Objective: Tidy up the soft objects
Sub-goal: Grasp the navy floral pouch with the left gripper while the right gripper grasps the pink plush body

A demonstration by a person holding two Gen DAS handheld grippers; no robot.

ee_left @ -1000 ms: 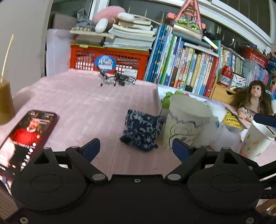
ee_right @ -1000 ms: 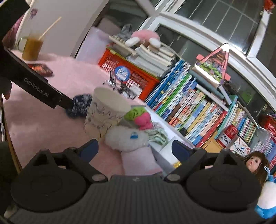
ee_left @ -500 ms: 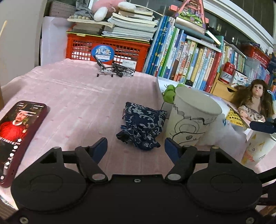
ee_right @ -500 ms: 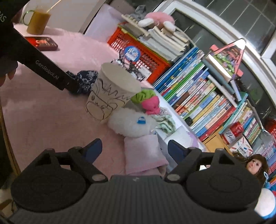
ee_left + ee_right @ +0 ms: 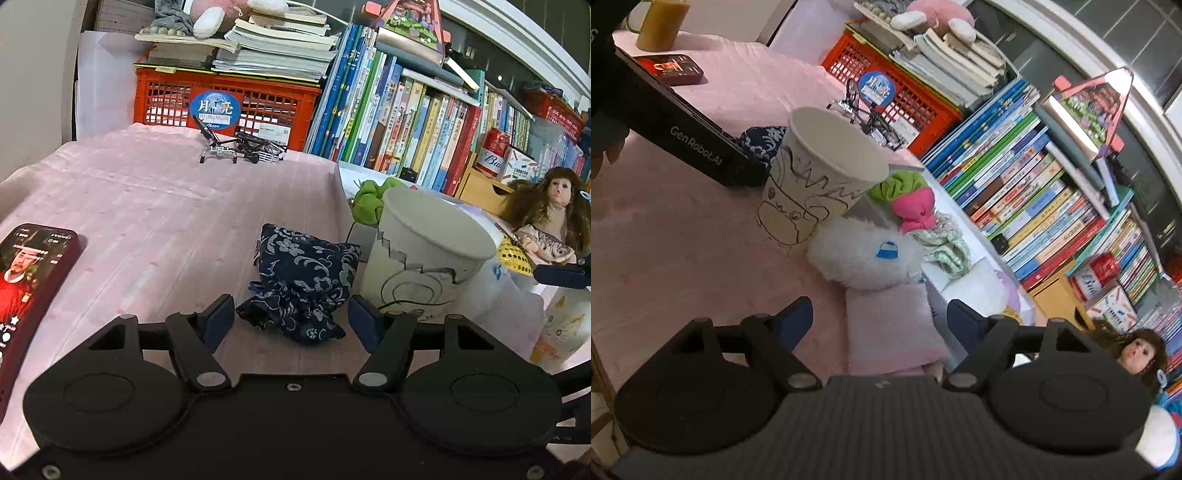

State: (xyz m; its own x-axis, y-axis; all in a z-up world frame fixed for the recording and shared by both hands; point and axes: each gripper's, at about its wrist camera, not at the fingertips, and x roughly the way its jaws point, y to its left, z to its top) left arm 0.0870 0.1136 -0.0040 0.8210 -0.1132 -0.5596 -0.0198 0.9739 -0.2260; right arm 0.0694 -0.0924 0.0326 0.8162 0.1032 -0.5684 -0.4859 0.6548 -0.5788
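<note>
— Pink cloth covers the whole table, and its far edge is crowded: a red crate under stacked papers, then a long row of upright books running toward the far right corner. Where is the dark pouch?

— The navy floral pouch lies on the cloth near the middle of the table, directly ahead of the left gripper. Its gathered end sits between the 2 blue pads, but neither pad touches it; cloth shows on both sides.

— So how do the jaws stand?

— About half spread, and they have just been closing, with the pouch between them and nothing gripped.

— What is next to the pouch?

— A white paper cup with line drawings stands upright just to its right, very close. A phone with a lit screen lies near the left edge, well apart.

— And the other gripper?

— The right gripper has its jaws wide, though they have just been narrowing. A flat pink fabric piece lies on the cloth between its pads, untouched as far as I can tell. Just beyond it rests a white fluffy pouch with a small blue mark, touching the pink piece and close to the cup's base.

— Anything behind that?

— Green, pink and pale knitted soft items sit in a white tray toward the right edge. A doll sits beyond that edge.
</note>
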